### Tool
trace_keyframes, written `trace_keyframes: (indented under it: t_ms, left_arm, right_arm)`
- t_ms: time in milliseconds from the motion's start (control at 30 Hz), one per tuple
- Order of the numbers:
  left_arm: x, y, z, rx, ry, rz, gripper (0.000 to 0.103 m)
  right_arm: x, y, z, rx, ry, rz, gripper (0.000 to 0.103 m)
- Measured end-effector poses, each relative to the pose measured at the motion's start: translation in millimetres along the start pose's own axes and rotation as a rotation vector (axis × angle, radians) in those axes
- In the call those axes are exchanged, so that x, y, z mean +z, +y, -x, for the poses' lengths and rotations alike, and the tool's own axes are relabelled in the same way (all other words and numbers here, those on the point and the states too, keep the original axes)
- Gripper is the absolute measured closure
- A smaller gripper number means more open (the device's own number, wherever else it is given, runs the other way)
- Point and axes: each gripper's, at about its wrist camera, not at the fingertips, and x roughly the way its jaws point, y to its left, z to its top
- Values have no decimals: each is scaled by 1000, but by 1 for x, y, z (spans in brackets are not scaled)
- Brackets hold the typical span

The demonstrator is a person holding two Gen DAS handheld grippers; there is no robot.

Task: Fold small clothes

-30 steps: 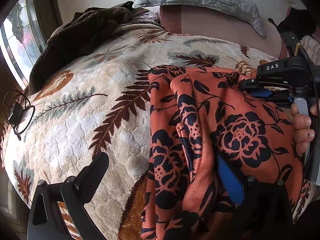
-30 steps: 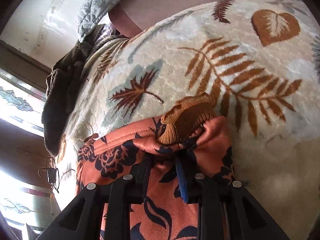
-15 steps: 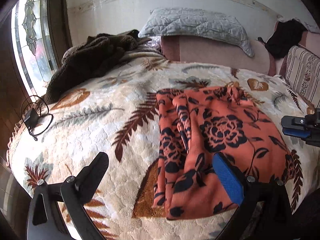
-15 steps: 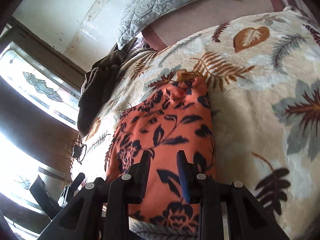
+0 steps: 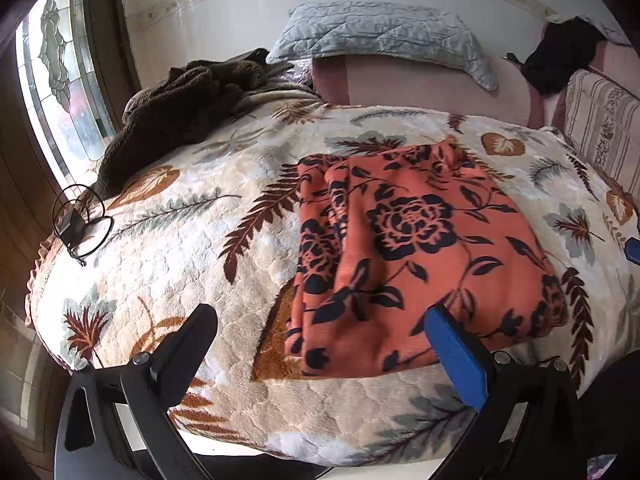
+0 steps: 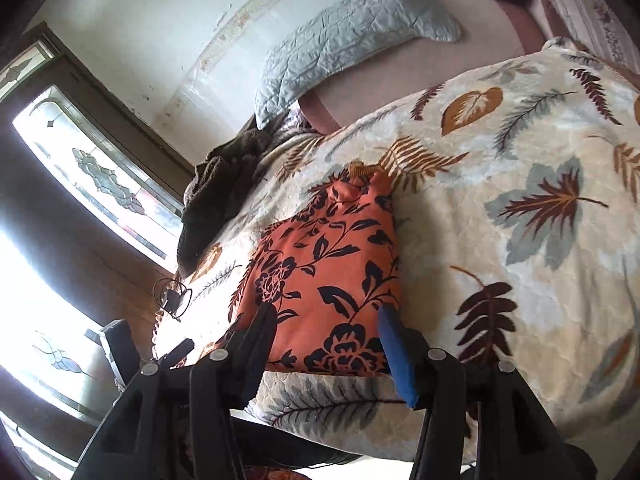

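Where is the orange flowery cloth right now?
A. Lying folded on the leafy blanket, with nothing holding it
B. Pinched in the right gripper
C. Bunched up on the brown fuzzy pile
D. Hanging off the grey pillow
A. The orange flowery cloth lies folded flat on the leafy blanket, and both the left gripper and the right gripper are open and clear of it.

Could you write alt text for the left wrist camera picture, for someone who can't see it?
A folded orange garment with black flowers lies on a leaf-patterned blanket covering a bed. The open left gripper hovers at the bed's near edge, holding nothing.
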Motion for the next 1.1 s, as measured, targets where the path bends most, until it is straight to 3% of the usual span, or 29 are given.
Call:
trace_keyframes:
  t_ms: [433, 867, 933, 1100]
  left_arm:
    - [48, -71, 109, -99, -190, -104, 0]
    - [60, -110, 168, -178, -251, -146, 0]
    - [61, -113, 173, -186, -263, -152, 0]
    - [66, -107, 155, -203, -201, -153, 0]
  right_arm:
    - [-6, -33, 125, 2, -242, -77, 46]
    - [-15, -42, 204, 6, -404, -103, 42]
    - [-17, -41, 211, 1, -416, -98, 36]
    - [-18, -41, 218, -12, -420, -89, 28]
